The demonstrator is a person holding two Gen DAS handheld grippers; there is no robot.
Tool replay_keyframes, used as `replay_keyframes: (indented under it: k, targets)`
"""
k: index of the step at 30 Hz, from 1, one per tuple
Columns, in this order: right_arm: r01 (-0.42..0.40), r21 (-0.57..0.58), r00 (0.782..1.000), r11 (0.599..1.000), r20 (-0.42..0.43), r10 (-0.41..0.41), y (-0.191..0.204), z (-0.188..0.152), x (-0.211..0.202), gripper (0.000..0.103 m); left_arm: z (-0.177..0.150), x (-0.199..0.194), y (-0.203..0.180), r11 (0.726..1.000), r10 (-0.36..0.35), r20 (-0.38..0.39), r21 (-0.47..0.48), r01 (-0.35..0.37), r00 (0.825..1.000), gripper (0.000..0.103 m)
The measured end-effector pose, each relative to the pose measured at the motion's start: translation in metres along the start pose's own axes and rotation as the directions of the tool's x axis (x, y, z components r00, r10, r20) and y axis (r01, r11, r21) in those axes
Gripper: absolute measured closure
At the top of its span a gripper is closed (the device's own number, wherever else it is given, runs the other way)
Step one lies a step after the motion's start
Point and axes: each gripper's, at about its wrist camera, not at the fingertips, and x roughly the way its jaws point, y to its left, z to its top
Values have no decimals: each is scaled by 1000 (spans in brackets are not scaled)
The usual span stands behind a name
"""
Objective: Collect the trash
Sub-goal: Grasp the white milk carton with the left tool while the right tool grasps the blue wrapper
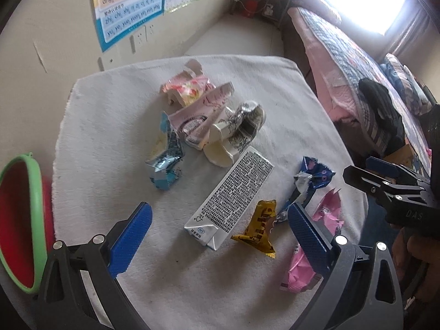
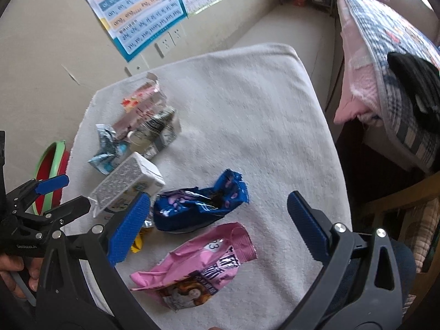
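Note:
Trash lies on a white towel-covered table (image 1: 115,115). A white milk carton (image 1: 231,198) with black print lies between the fingers of my open, empty left gripper (image 1: 220,233). A yellow wrapper (image 1: 260,225), a dark blue wrapper (image 1: 310,178) and a pink wrapper (image 1: 302,264) lie to its right. In the right wrist view my open, empty right gripper (image 2: 220,225) hovers over the dark blue wrapper (image 2: 200,206) and the pink wrapper (image 2: 198,266); the carton (image 2: 126,181) lies at its left. A red bin with a green rim (image 1: 19,220) stands left of the table.
A pile of crushed cartons and a light blue wrapper (image 1: 165,162) sits at the table's far side. A bed with a pink and plaid quilt (image 1: 343,63) runs along the right. A wall with posters (image 1: 129,8) is behind the table.

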Motion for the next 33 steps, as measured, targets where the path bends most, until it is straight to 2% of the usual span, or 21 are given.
replay_keyframes:
  k: [6, 13, 22, 25, 28, 31, 33]
  targets:
    - [-12, 33, 999, 999, -45, 13, -10, 1, 22, 5, 0, 21, 4, 1000, 9, -48, -1, -9, 999, 8]
    - [-29, 27, 995, 999, -95, 31, -11, 0, 46, 5, 1, 34, 10, 1000, -2, -69, -11, 1, 998, 10]
    - [-62, 44, 989, 997, -133, 68, -9, -1, 62, 14, 1, 50, 6, 1000, -13, -111, 14, 15, 994, 25]
    - [-86, 66, 984, 994, -149, 95, -10, -1, 68, 24, 1, 55, 4, 1000, -18, -130, 20, 21, 991, 34]
    - [-103, 64, 981, 993, -157, 111, -9, 0, 71, 39, -1, 59, 2, 999, -22, -149, 34, 27, 989, 42]
    - [-107, 51, 981, 993, -156, 114, -5, 2, 72, 62, -3, 60, -2, 998, -13, -155, 54, 22, 988, 47]
    - [-111, 42, 981, 993, -155, 117, -4, 3, 71, 67, -3, 58, -2, 998, -19, -150, 53, 27, 989, 51]
